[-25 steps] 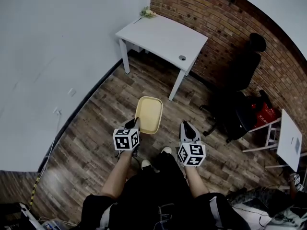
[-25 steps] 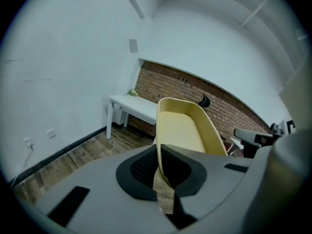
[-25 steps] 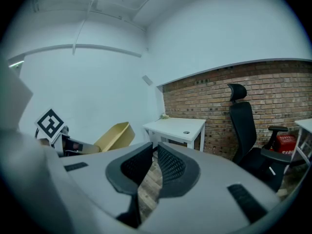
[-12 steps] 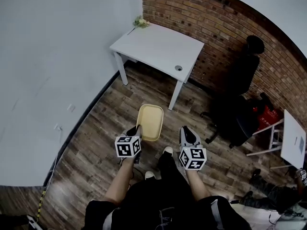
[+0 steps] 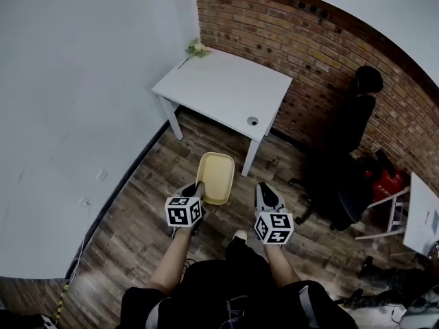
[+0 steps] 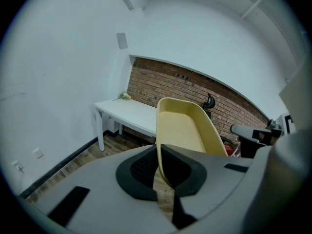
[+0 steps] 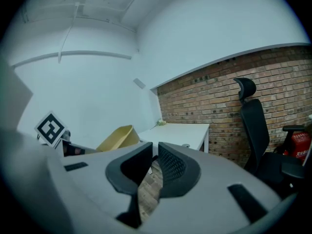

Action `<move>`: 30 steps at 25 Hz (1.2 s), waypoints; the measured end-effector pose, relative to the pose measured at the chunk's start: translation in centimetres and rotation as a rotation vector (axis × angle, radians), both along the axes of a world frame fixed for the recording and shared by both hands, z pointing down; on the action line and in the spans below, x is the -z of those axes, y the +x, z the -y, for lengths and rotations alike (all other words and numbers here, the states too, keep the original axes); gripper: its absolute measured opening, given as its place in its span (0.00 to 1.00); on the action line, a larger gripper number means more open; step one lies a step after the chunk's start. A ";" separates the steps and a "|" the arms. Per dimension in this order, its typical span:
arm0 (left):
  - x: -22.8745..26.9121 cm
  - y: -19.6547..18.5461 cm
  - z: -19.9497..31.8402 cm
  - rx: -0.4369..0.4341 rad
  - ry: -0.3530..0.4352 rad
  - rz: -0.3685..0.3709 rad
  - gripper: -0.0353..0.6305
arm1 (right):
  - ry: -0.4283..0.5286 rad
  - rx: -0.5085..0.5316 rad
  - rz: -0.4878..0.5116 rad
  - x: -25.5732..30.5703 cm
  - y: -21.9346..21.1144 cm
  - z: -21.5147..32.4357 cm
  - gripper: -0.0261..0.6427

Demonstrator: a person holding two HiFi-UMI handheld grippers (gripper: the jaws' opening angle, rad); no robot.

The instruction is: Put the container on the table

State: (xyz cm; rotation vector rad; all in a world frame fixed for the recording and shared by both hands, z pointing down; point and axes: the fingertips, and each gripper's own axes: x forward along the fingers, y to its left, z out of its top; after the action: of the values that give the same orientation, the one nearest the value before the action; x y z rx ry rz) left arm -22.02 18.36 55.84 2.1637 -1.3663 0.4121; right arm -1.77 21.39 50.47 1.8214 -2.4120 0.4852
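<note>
A pale yellow oblong container (image 5: pixel 215 177) hangs above the wood floor in front of me. My left gripper (image 5: pixel 197 190) is shut on its near rim. The left gripper view shows the rim pinched between the jaws, with the container (image 6: pixel 183 129) rising tilted beyond my left gripper (image 6: pixel 158 165). My right gripper (image 5: pixel 265 192) is beside the container on the right, apart from it. Its jaws are shut with nothing between them (image 7: pixel 154 161). The white table (image 5: pixel 226 91) stands ahead against the brick wall, and the container (image 7: pixel 117 137) is short of it.
A small sprig of flowers (image 5: pixel 197 47) lies at the table's far left corner, and a round cable hole (image 5: pixel 253 120) is near its right edge. A black office chair (image 5: pixel 350 125) stands to the right, with a red object (image 5: pixel 385 182) and a small white stand (image 5: pixel 420 214) beyond.
The view has moved forward toward the white table, which now lies nearer to the container. Both grippers keep the same pose, and the left one still holds the container.
</note>
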 end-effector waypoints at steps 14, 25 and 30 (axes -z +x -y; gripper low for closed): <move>0.1 5.4 9.7 0.026 -0.017 0.054 0.08 | 0.007 0.069 0.017 -0.1 5.1 11.8 0.08; -1.3 7.8 13.7 0.027 -0.041 0.049 0.08 | -0.043 0.073 0.023 -2.3 7.8 14.9 0.08; -1.9 9.3 16.5 0.004 -0.046 0.040 0.08 | -0.047 0.063 0.017 -2.4 8.7 17.4 0.08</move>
State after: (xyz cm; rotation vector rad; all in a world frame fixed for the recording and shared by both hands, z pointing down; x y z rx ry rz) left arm -12.70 1.90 57.73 2.1253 -1.3689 0.4829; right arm 6.92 4.02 52.86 1.7242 -2.4384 0.5484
